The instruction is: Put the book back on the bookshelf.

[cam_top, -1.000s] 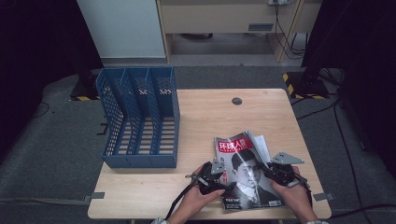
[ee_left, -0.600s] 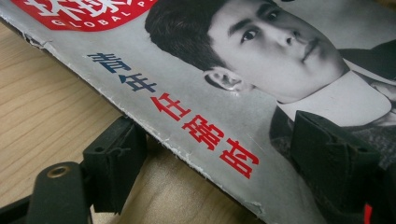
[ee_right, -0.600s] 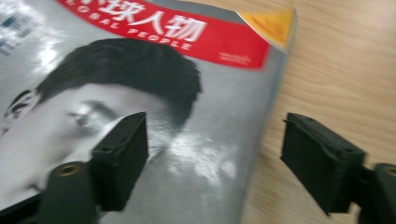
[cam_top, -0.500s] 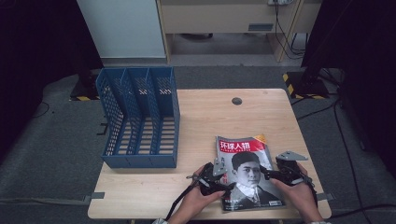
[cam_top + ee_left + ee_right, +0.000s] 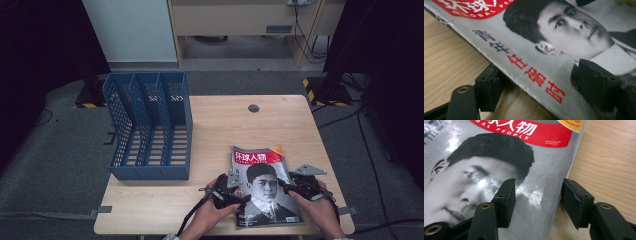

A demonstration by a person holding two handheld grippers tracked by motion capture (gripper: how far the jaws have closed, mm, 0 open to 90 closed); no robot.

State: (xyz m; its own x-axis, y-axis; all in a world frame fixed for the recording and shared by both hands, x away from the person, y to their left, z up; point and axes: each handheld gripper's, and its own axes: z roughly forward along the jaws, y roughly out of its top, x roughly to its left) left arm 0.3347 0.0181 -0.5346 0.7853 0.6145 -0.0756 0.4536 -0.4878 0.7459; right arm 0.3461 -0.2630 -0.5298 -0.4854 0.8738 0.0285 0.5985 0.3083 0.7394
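A magazine [image 5: 262, 182] with a red title band and a portrait on its cover lies flat near the table's front right. My left gripper [image 5: 240, 192] is at its left edge. In the left gripper view the gripper [image 5: 542, 85] stands open: one jaw rests on the wood, the other over the magazine cover [image 5: 574, 37], with the frayed edge between them. Its jaws have just been closing a little. My right gripper [image 5: 287, 186] is at the magazine's right edge. In its own view the gripper [image 5: 540, 197] is open astride the spine of the magazine [image 5: 486, 157], jaws just closing partway, pads apart from the paper.
A blue three-slot file rack [image 5: 150, 130] lies on the left half of the wooden table [image 5: 225, 125]. A small dark round cap [image 5: 253, 108] sits near the far edge. Bare wood stretches between rack and magazine. The table's front edge is close behind both hands.
A second ago the magazine's cover and pages stood raised on the right side; they now lie flat. The right gripper let go of them. Both hands stayed where they were.
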